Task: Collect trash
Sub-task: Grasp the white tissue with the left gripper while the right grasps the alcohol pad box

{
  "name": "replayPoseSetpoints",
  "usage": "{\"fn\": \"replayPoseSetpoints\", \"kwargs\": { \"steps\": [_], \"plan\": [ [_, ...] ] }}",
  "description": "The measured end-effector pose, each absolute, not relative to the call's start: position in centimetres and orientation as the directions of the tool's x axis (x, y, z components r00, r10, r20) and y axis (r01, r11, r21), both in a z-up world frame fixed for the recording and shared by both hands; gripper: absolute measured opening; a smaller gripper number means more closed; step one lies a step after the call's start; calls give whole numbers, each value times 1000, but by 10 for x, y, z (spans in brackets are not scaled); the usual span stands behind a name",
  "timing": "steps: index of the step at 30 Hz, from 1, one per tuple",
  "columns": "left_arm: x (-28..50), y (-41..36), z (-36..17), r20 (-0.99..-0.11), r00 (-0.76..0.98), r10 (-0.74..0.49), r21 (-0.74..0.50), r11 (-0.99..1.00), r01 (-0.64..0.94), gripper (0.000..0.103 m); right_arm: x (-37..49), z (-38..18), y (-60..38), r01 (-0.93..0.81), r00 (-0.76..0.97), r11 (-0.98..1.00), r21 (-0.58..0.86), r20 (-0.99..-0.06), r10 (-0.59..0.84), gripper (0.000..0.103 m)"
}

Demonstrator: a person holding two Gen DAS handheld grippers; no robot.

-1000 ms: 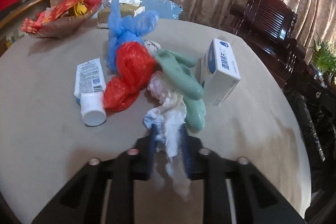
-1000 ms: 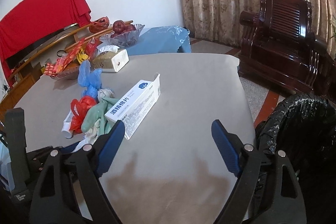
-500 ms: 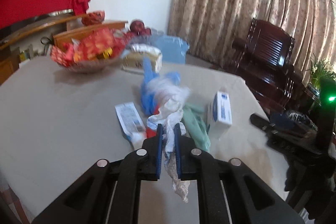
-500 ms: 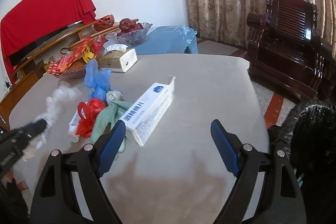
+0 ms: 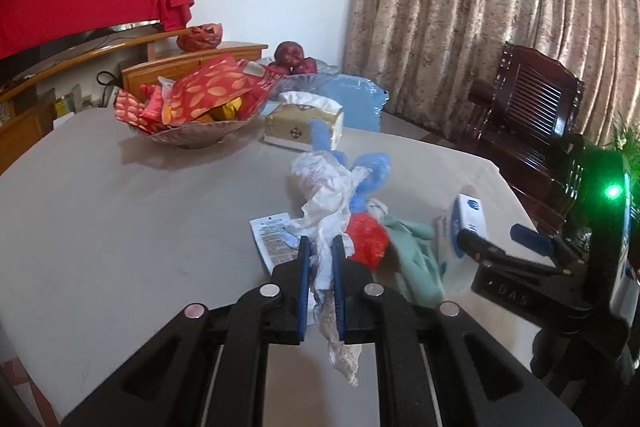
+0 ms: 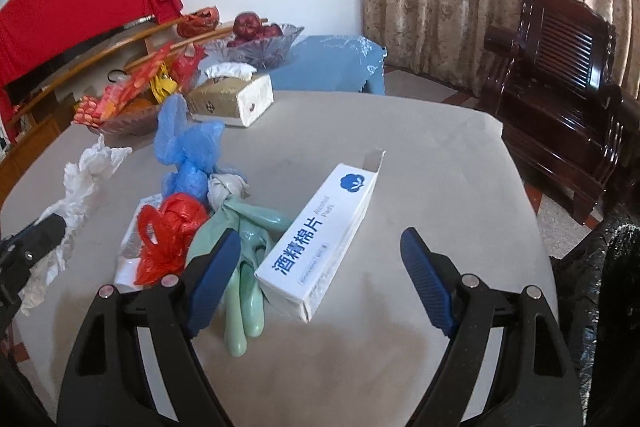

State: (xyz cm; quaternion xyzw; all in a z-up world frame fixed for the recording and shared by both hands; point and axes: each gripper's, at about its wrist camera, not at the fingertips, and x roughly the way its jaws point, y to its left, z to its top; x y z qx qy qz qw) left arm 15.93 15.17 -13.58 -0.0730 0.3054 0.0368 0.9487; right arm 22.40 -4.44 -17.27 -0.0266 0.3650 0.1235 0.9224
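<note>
My left gripper is shut on a crumpled white tissue and holds it in the air above the table; the tissue also shows in the right wrist view. On the table lie a red plastic bag, a blue plastic bag, a green rubber glove, a white tube and an open white alcohol-pads box. My right gripper is open and empty, just in front of the box and the glove.
A tissue box, a bowl of red snack packets and a glass fruit bowl stand at the table's far side. A black trash bag hangs at the right edge. A dark wooden chair stands beyond.
My left gripper has lifted the white tissue off the pile and pulled back and up. My right gripper has moved closer to the box and glove, still open.
</note>
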Motion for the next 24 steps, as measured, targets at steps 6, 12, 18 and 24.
{"fn": "replayPoseSetpoints", "kwargs": {
  "steps": [6,12,18,24],
  "plan": [
    [158,156,-136,-581,813,25,-126,985,-120,10,227,-184,-43,-241,673,970,-17,-723,154,73],
    [157,154,-139,-588,809,15,-136,984,-117,10,229,-185,-48,-236,654,971,22,-736,176,66],
    [158,154,-136,-587,809,18,-131,984,-118,10,234,-192,-35,-254,618,967,37,-762,192,50],
    [155,155,-134,-583,812,21,-125,985,-115,11,223,-182,-44,-262,623,965,6,-762,174,43]
  ]
}}
